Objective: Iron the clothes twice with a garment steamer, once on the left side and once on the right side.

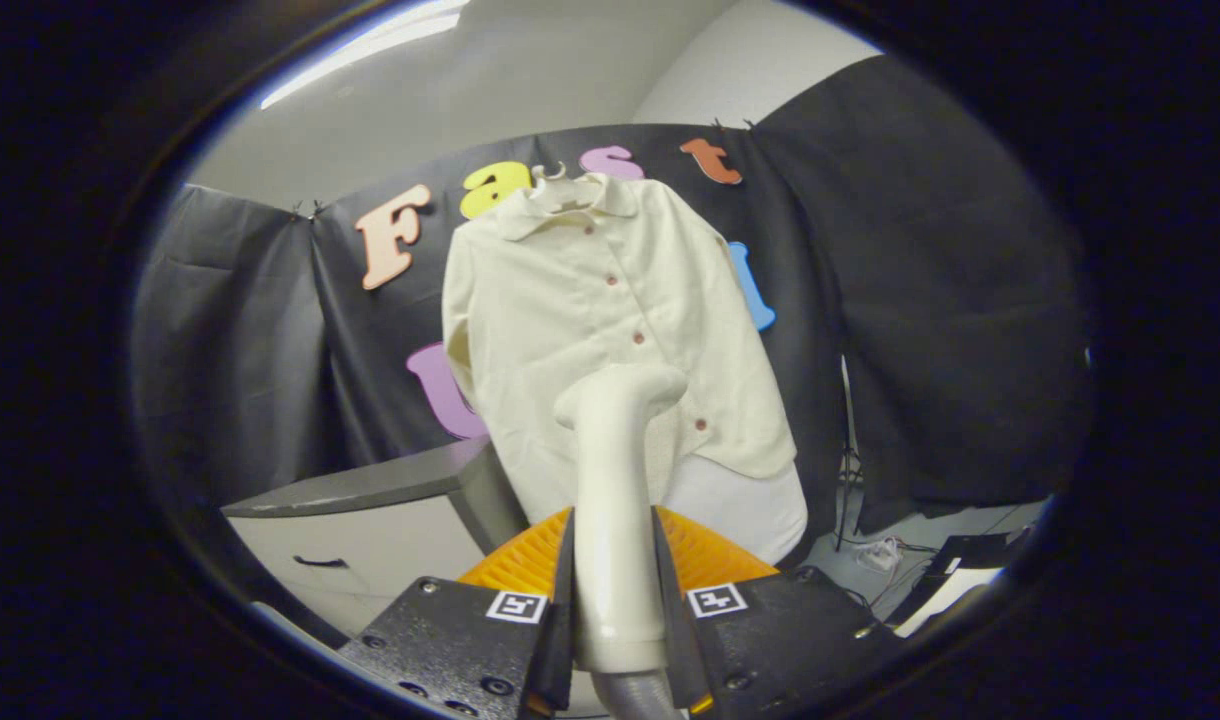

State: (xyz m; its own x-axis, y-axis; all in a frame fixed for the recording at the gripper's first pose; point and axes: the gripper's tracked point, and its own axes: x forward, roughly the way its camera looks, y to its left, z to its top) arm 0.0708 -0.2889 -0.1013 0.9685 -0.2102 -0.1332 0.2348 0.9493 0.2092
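A cream button-up shirt (610,320) hangs on a hanger (550,172) against the booth's black cloth wall, straight ahead of the fingers. My gripper (615,590) is shut on the white garment steamer (615,480), both fingers pressing on its handle. The steamer's head (625,390) rises ahead of the fingers and overlaps the lower middle of the shirt, near the button line; I cannot tell whether it touches the fabric. A grey hose (635,695) leaves the handle's base between the fingers.
A cabinet with a grey top (370,485) and a drawer handle stands low to the left of the shirt. Cables and a dark device (945,560) lie on the floor at the lower right. A white form (760,510) shows under the shirt's hem.
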